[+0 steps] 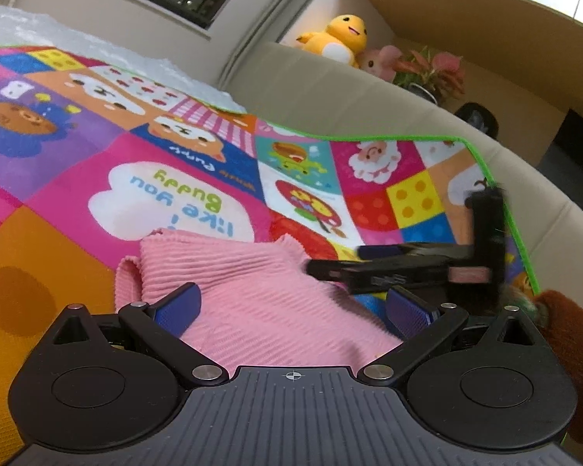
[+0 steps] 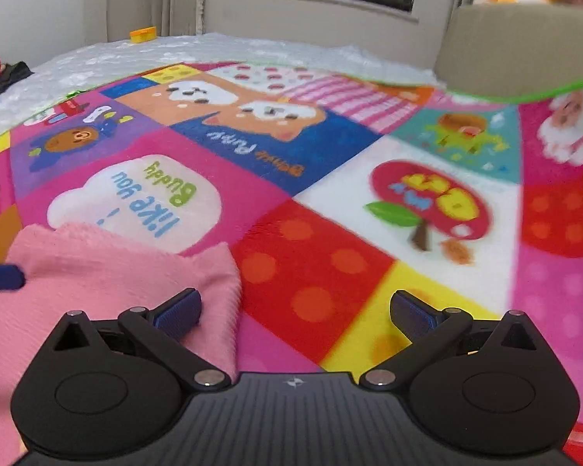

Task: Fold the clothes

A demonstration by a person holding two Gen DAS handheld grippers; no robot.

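Note:
A pink ribbed garment [image 1: 252,291] lies partly folded on the colourful play mat [image 1: 77,202], with its far edge bunched up. My left gripper [image 1: 293,308] hovers just over it, open, the cloth lying below and between its blue pads without being pinched. In the right wrist view the garment [image 2: 97,279] fills the lower left, its right edge under the inner blue pad. My right gripper [image 2: 295,310] is open over the mat's red and yellow squares. Its black fingers [image 1: 388,272] reach in from the right, at the garment's right edge. A blue left fingertip [image 2: 0,277] shows at the left.
The mat [image 2: 330,264] has a green border [image 1: 501,209] and lies on a beige sofa [image 1: 330,89]. A white bubbly sheet [image 2: 213,50] covers the far side. Plush toys [image 1: 342,39] and a potted plant [image 1: 431,70] stand behind. A brown sleeve [image 1: 571,334] is at the right.

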